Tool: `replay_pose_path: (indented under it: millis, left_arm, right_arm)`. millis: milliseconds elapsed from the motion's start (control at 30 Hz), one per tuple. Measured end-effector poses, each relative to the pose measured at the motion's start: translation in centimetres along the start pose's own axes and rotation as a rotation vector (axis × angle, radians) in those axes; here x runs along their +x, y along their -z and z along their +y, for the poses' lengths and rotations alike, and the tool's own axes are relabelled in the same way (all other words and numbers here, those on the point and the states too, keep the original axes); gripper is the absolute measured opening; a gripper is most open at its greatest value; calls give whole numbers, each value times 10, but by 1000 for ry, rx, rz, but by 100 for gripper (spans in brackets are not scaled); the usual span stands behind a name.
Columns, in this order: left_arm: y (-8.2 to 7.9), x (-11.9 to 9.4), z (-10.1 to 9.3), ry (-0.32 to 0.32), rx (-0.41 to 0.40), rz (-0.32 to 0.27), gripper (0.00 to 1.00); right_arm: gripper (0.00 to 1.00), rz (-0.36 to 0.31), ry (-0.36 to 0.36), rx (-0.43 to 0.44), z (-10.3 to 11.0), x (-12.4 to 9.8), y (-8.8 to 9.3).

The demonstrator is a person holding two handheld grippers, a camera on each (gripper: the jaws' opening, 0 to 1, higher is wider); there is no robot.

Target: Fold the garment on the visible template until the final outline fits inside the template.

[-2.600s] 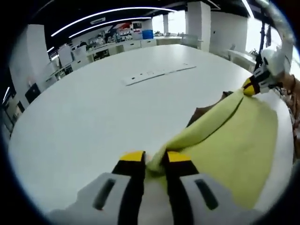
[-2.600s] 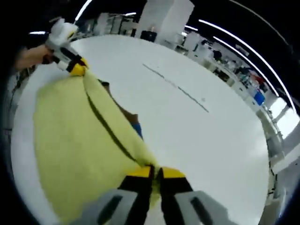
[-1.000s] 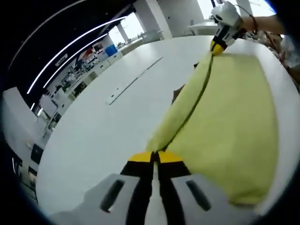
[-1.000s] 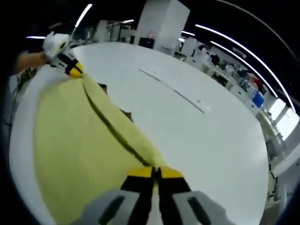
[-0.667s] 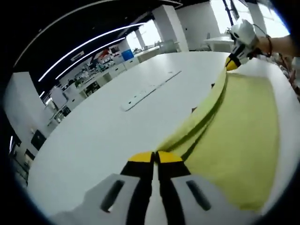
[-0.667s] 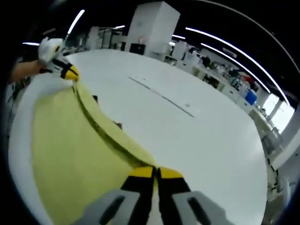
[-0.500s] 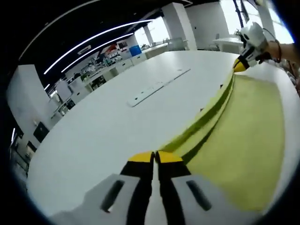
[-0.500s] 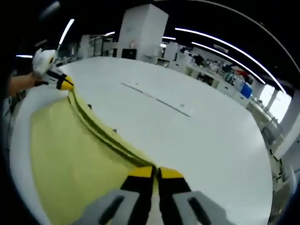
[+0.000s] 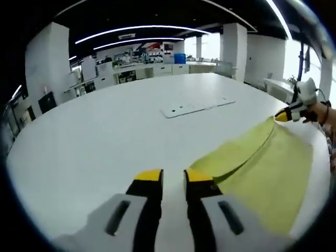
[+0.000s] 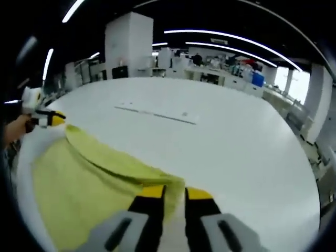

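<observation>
A yellow garment [image 9: 262, 163] lies folded flat on the white round table [image 9: 94, 136], its doubled edge running from my left gripper toward my right one. My left gripper [image 9: 172, 177] is open just at the garment's near corner, with bare table between its jaws. The right gripper [image 9: 290, 113], held in a hand, sits at the fold's far end. In the right gripper view the garment [image 10: 79, 178] spreads to the left, and my right gripper [image 10: 175, 193] is open at its corner. The left gripper [image 10: 48, 119] shows at the far end of the fold.
A long white strip with small marks [image 9: 197, 107] lies across the table's middle, also in the right gripper view as a strip [image 10: 157, 114]. Desks, shelves and pillars of an office stand beyond the table edge. A person's hand [image 10: 13, 128] holds the left gripper.
Both grippers were shut on the garment's raised edge; now both have opened and the garment lies flat on the table. The fold has settled lower and the brown patch under it is covered.
</observation>
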State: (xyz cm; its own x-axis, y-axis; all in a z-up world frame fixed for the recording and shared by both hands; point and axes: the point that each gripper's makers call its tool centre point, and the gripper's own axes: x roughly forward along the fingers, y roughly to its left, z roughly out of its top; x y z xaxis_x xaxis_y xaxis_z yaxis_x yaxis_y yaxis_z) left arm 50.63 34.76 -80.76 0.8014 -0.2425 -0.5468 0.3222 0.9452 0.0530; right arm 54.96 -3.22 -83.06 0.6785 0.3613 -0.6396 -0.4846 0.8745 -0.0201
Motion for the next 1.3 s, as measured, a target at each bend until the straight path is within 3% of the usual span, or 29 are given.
replay_pose_path:
  millis: [100,233,367,500,700,800,967,1100,1300]
  left_arm:
    - [14,-3,-8,32,19,48,13]
    - [20,2,-16,59,84,77,18]
    - [14,9,-33,114,76,59,23]
    - [11,21,-29,67,127,66,24]
    - [-2,32,-7,-38,-19,11,18]
    - [-7,30,-8,-59,-28,-21,13]
    - [-7,26,-10,-38,-17,-12,18]
    - [-5,18,-12,-18,-63,-20,21]
    - [-8,-4,-30,59,-80,-46,28]
  right_arm:
    - [13,10,1,-6,-5,0,2]
    - [16,11,-6,4,-2,0,2]
    - [20,7,-16,28,0,3,1]
    - [20,2,-8,66,2,6,1]
    - [19,1,29,112,-1,9,2]
    - [20,-9,51,151,-5,8,1]
    - [22,-18,42,159,-2,3,-3]
    - [36,-18,18,168,0,0,-4]
    - [49,-1,-66,195,21,-18,-4]
